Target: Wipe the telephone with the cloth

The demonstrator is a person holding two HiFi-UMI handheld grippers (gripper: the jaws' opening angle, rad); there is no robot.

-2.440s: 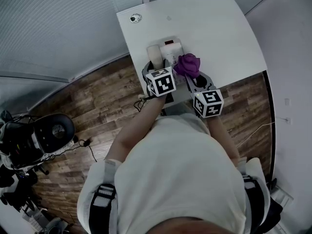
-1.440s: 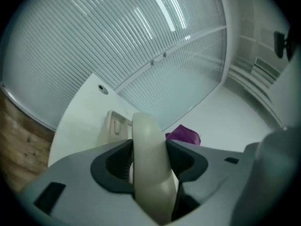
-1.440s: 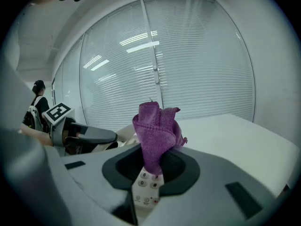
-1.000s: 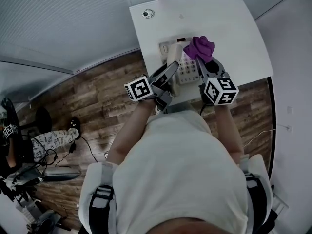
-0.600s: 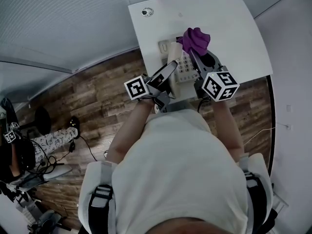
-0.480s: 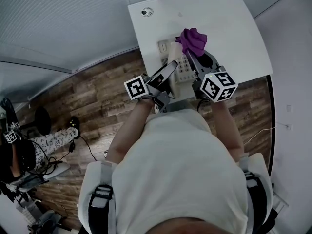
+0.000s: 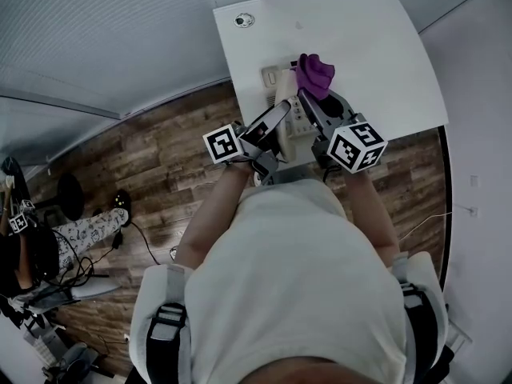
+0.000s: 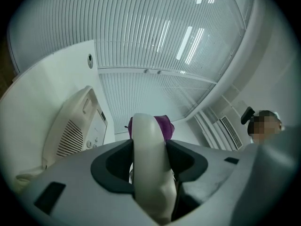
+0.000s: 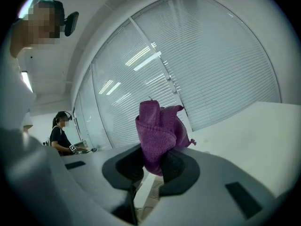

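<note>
We hold handset (image 8: 146, 126) clamped in left claw (image 8: 149, 154), off phone (image 8: 70, 131) on surface (image 7: 368, 46). Right claw (image 9: 157, 161) clenched on cloth (image 9: 157, 131) at phone. Wiping seemingly underway; handset likely left.

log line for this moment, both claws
left claw: shut on handset | handset: off telephone base | right claw: shut on purple cloth | purple cloth: over telephone base, contact unclear
</note>
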